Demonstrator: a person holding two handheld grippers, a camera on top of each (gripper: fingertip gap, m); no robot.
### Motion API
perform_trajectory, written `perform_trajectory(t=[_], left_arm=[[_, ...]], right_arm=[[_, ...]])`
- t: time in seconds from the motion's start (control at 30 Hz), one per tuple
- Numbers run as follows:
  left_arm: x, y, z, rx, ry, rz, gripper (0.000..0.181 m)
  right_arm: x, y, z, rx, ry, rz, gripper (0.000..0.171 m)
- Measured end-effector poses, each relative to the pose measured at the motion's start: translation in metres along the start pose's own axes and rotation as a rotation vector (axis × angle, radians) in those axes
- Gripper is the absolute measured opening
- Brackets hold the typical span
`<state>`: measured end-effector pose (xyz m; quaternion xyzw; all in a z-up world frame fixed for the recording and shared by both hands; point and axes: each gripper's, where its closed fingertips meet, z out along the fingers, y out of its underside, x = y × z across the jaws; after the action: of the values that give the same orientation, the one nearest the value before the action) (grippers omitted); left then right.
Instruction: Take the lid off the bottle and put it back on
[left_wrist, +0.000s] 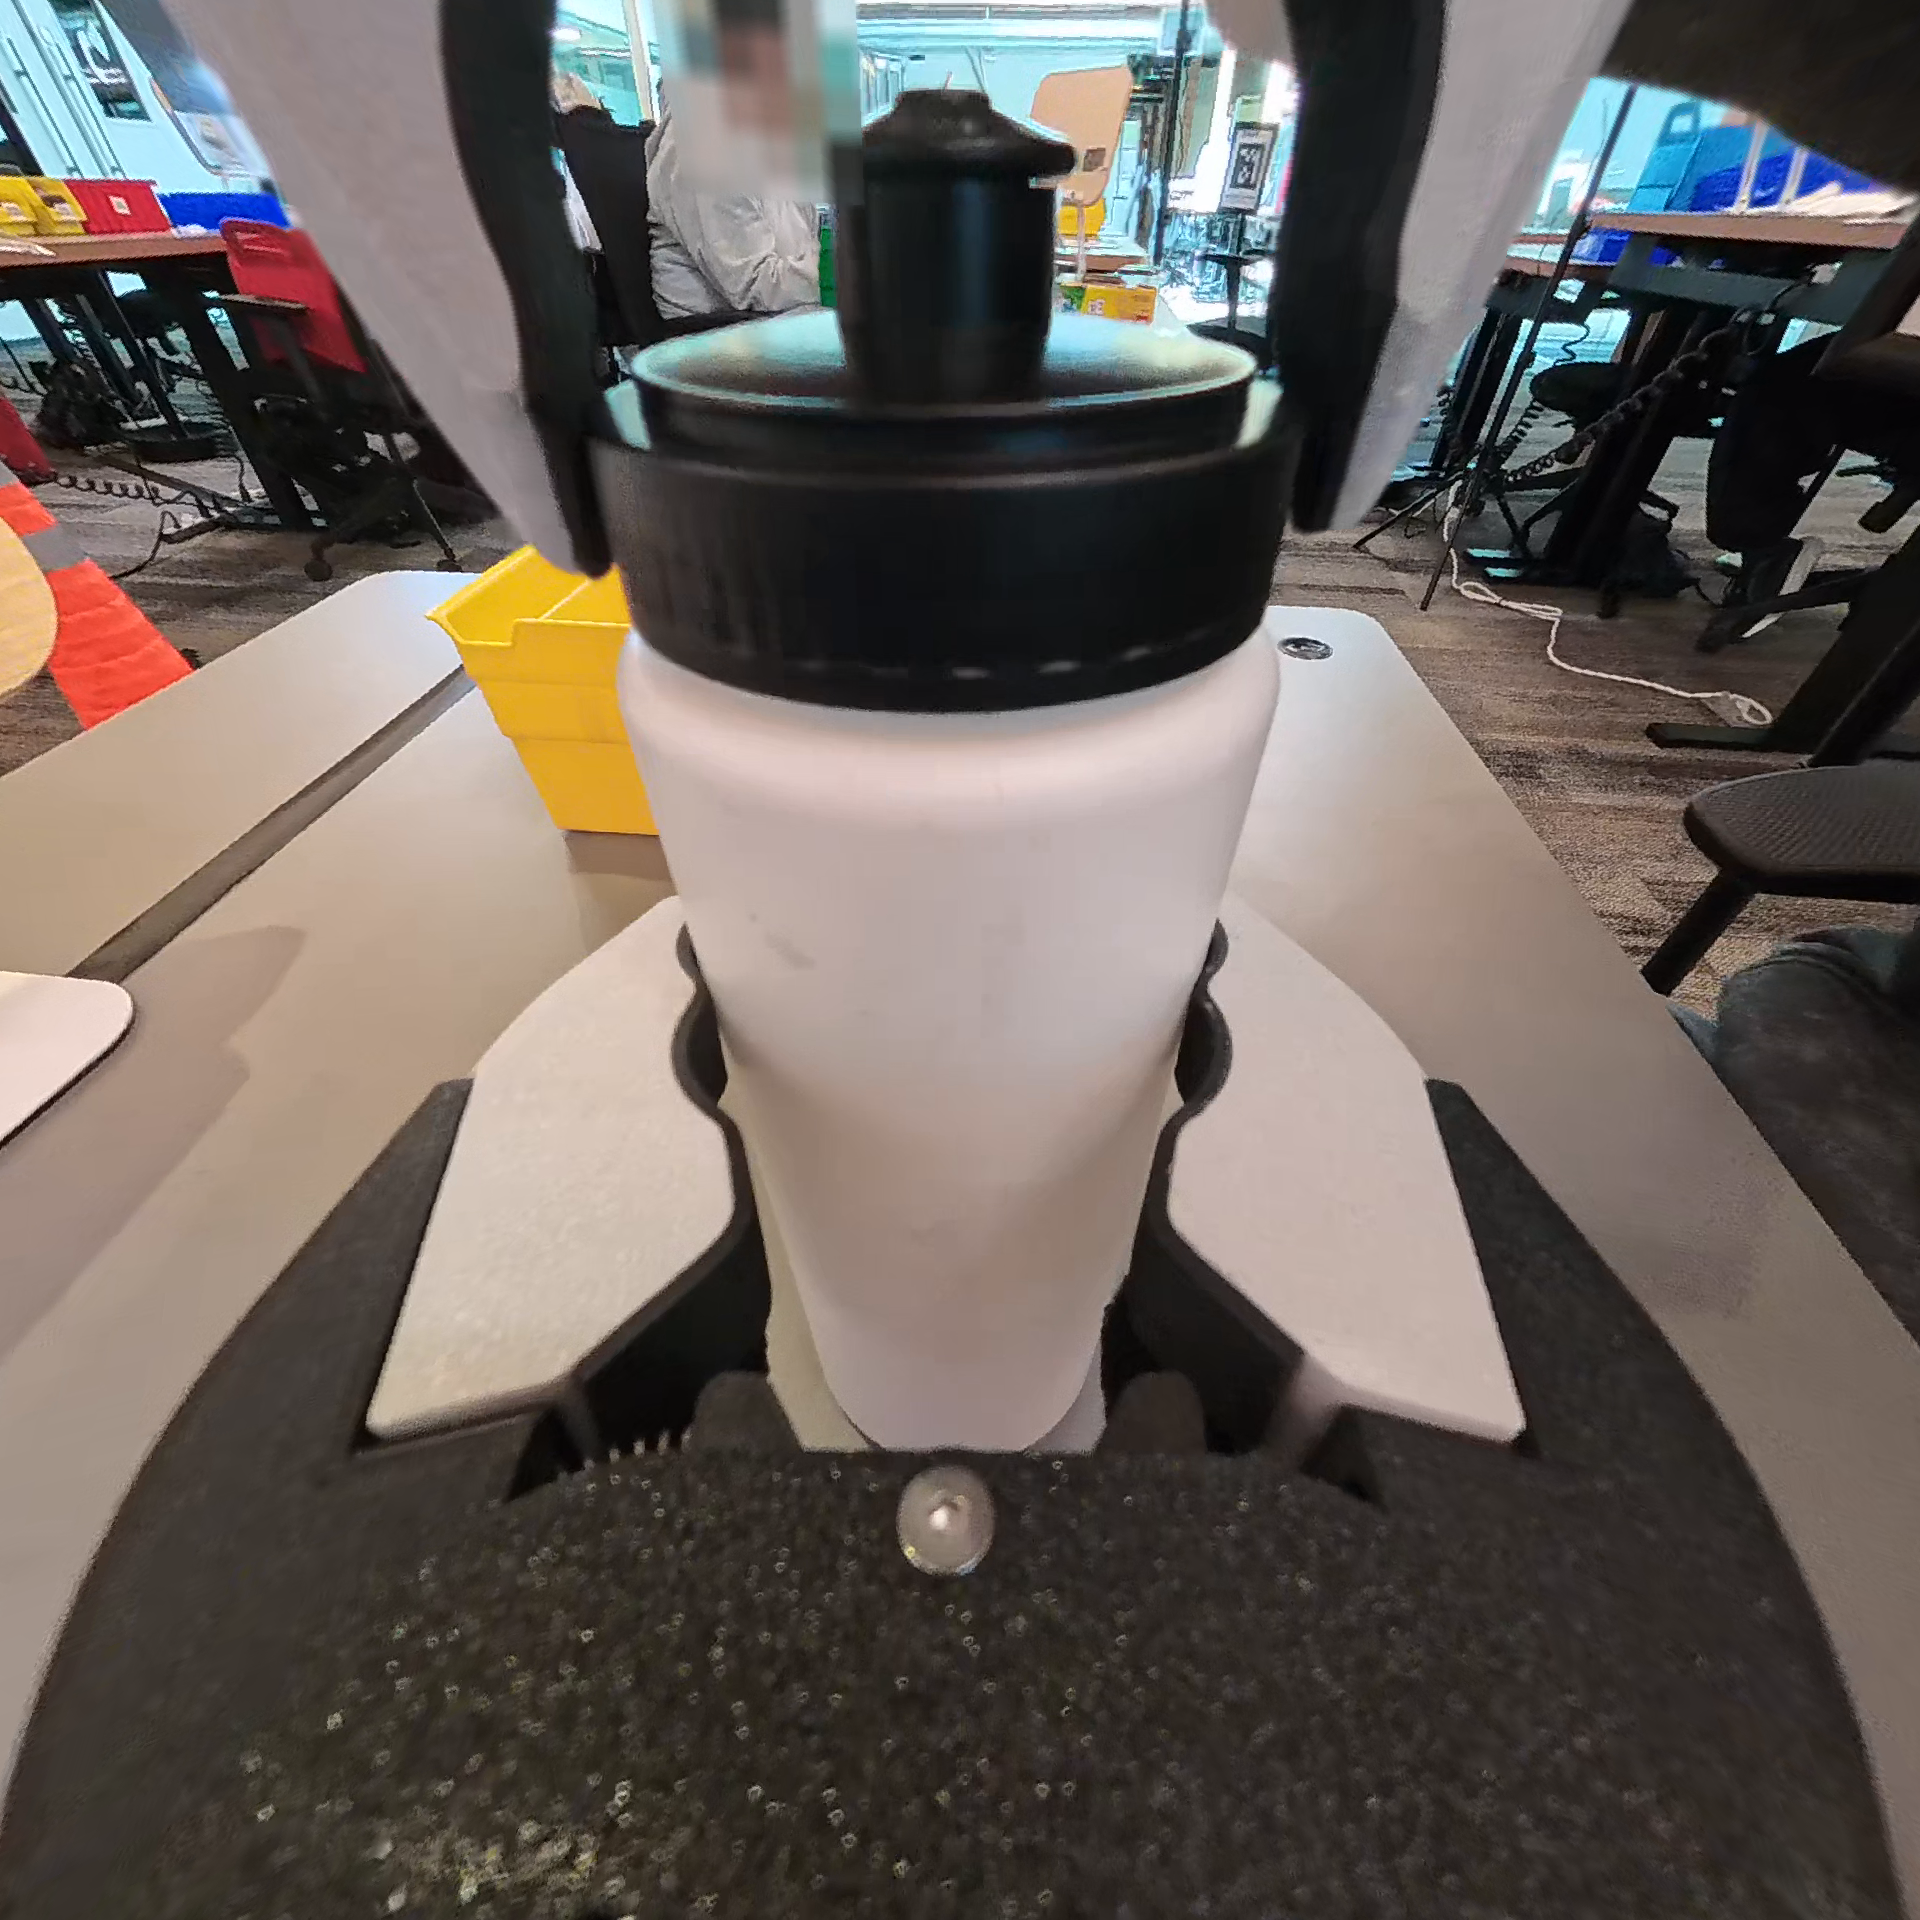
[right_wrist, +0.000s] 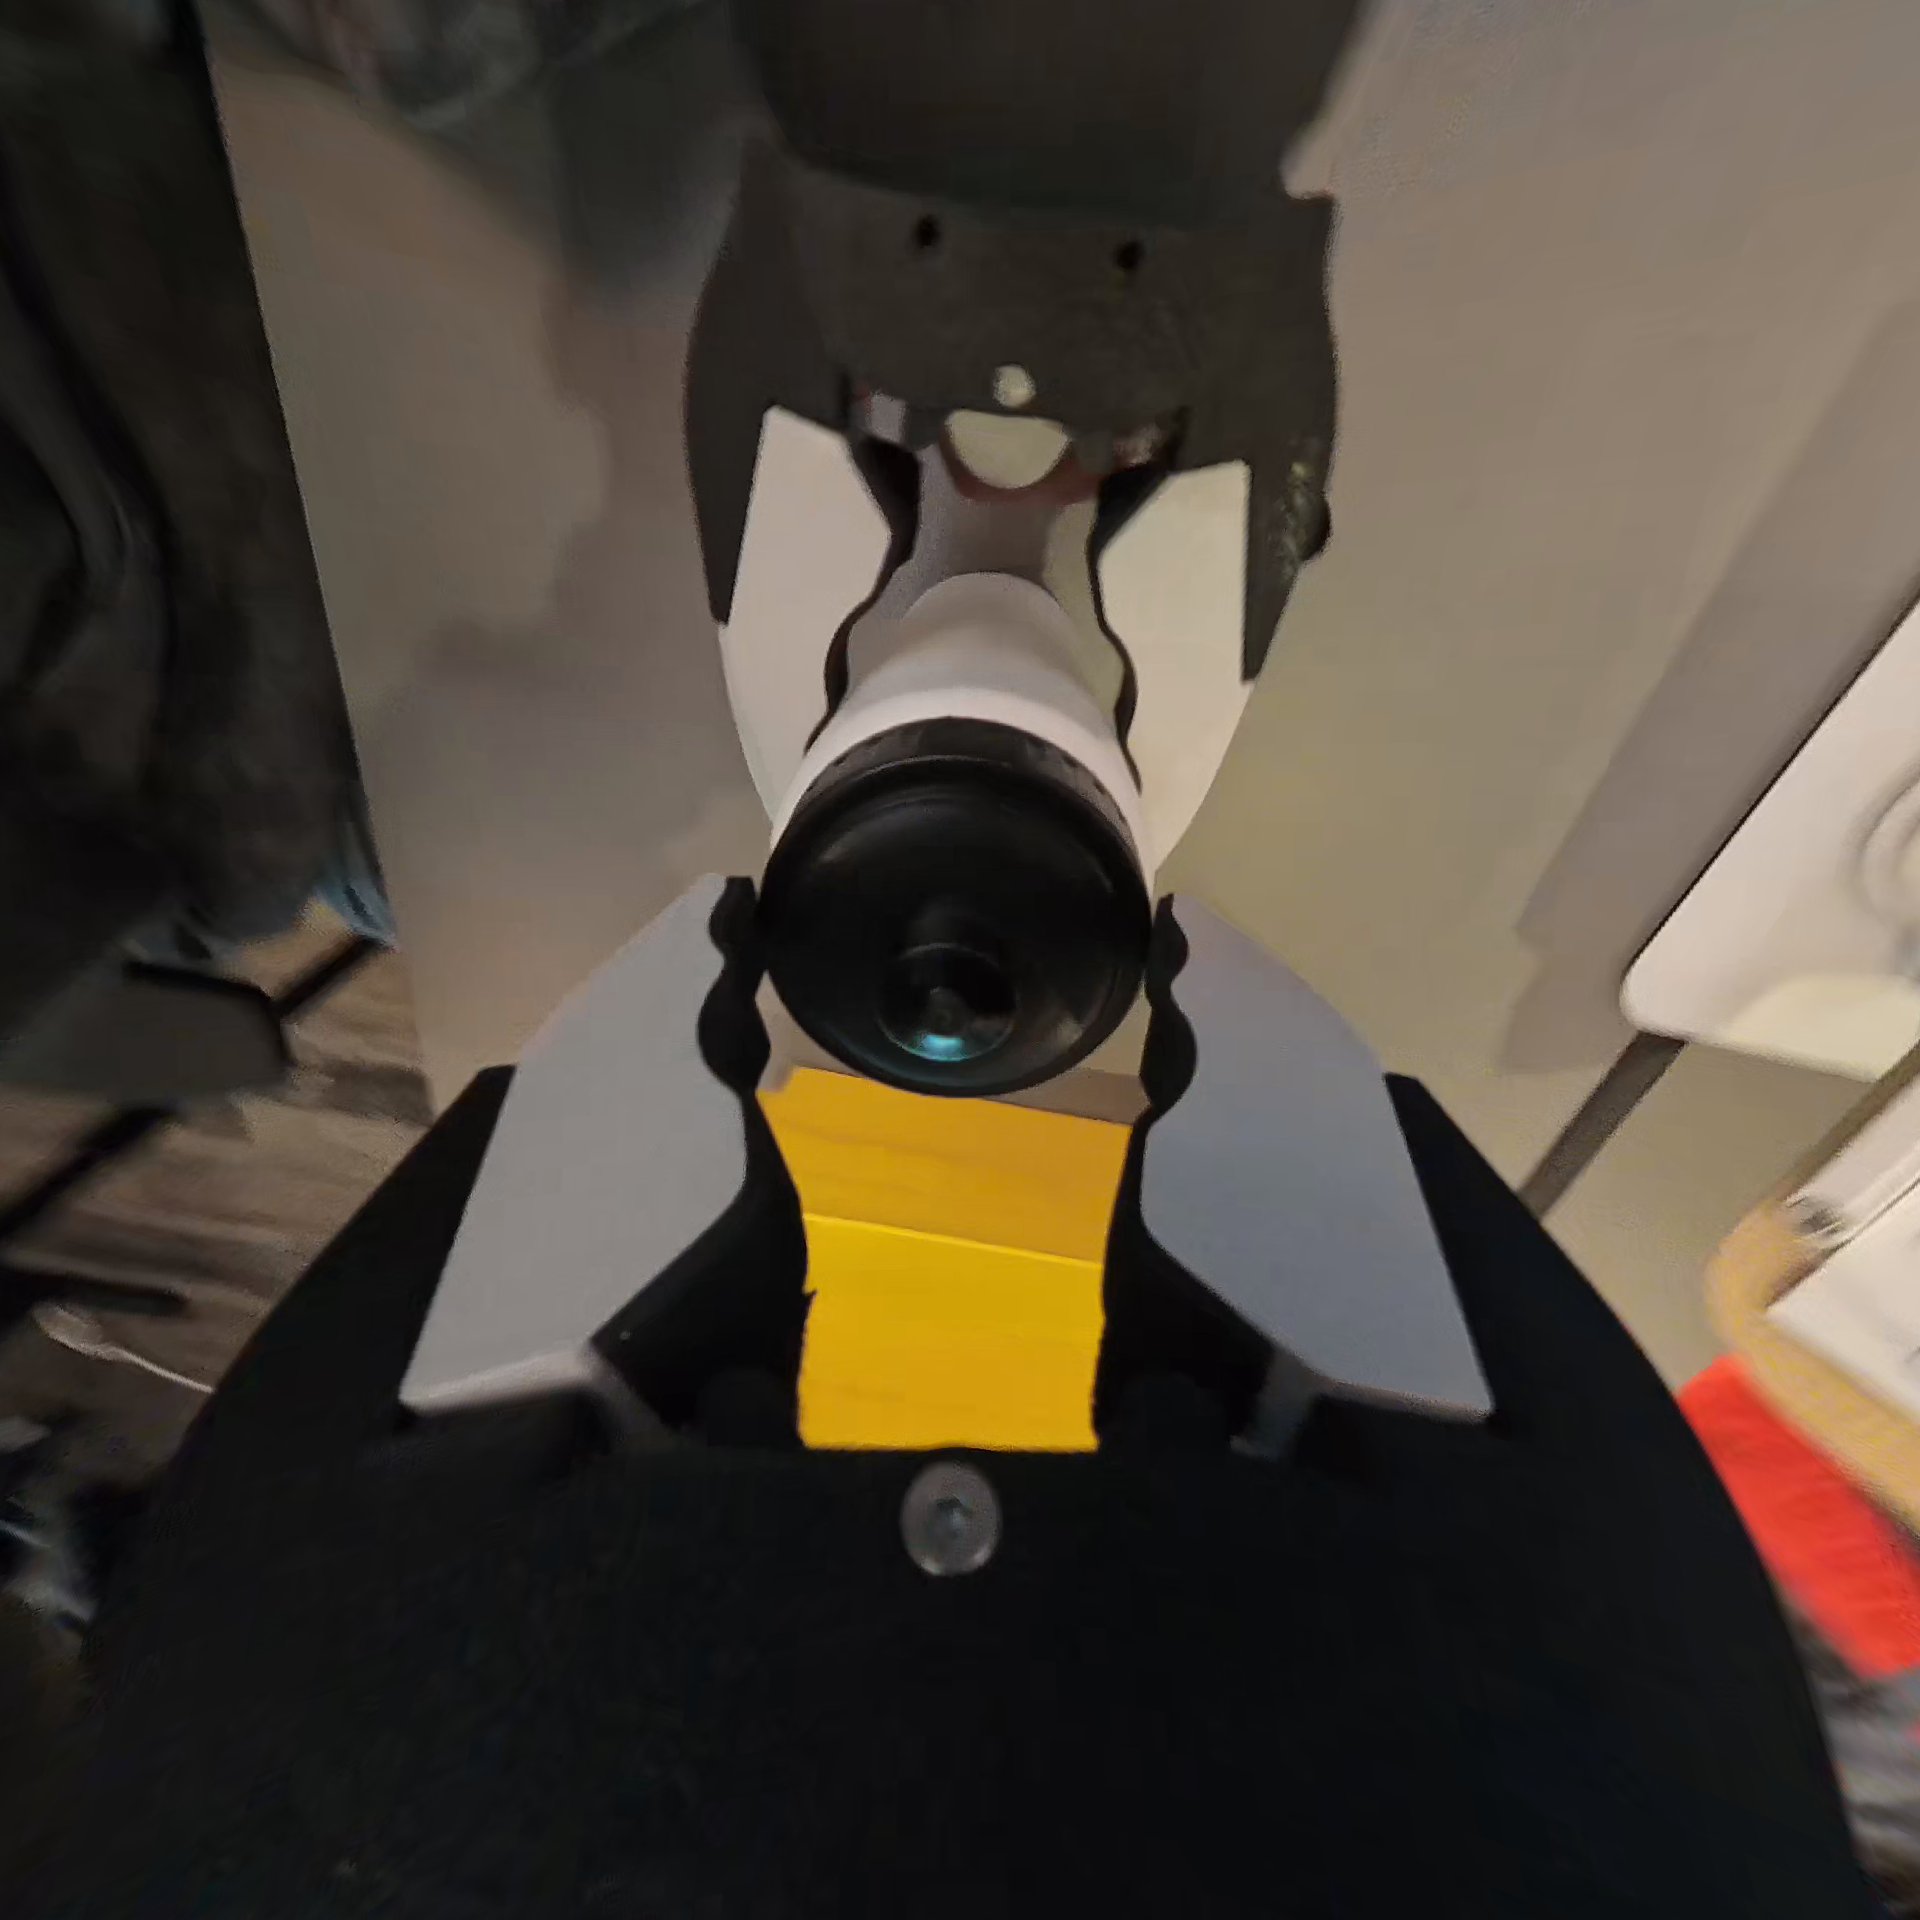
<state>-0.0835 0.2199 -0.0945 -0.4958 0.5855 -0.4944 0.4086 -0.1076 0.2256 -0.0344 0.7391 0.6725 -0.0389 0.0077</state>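
A white bottle (left_wrist: 945, 987) with a black screw lid (left_wrist: 935, 551) and a black spout stands upright over the grey table (left_wrist: 312, 935). My left gripper (left_wrist: 951, 956) is shut on the bottle's body. My right gripper (left_wrist: 945, 520) comes down from above, with one finger on each side of the lid's rim. In the right wrist view I look straight down on the lid (right_wrist: 951, 914). My right gripper (right_wrist: 951, 935) pinches it between its fingertips. The left gripper (right_wrist: 977, 696) shows beyond, clamped on the white bottle (right_wrist: 966, 665). The lid sits on the bottle.
A yellow bin (left_wrist: 551, 686) stands on the table just behind the bottle and shows under the lid in the right wrist view (right_wrist: 945, 1247). A white flat object (left_wrist: 52, 1039) lies at the table's left edge. A black stool (left_wrist: 1808, 831) stands right of the table.
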Motion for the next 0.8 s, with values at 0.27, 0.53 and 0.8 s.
perform_trajectory(t=[0.27, 0.53, 0.8], left_arm=[[-0.001, 0.000, 0.000, 0.004, -0.012, -0.008, 0.086], [0.001, 0.000, 0.000, 0.003, -0.008, 0.012, 0.086], [0.003, 0.000, 0.001, 0.009, 0.011, 0.017, 0.086]], right_arm=[[0.002, -0.001, 0.000, 0.075, 0.033, 0.663, 0.071], [-0.003, 0.007, -0.004, 0.030, 0.053, 0.417, 0.078], [-0.011, 0.005, -0.019, 0.045, 0.178, -0.501, 0.076]])
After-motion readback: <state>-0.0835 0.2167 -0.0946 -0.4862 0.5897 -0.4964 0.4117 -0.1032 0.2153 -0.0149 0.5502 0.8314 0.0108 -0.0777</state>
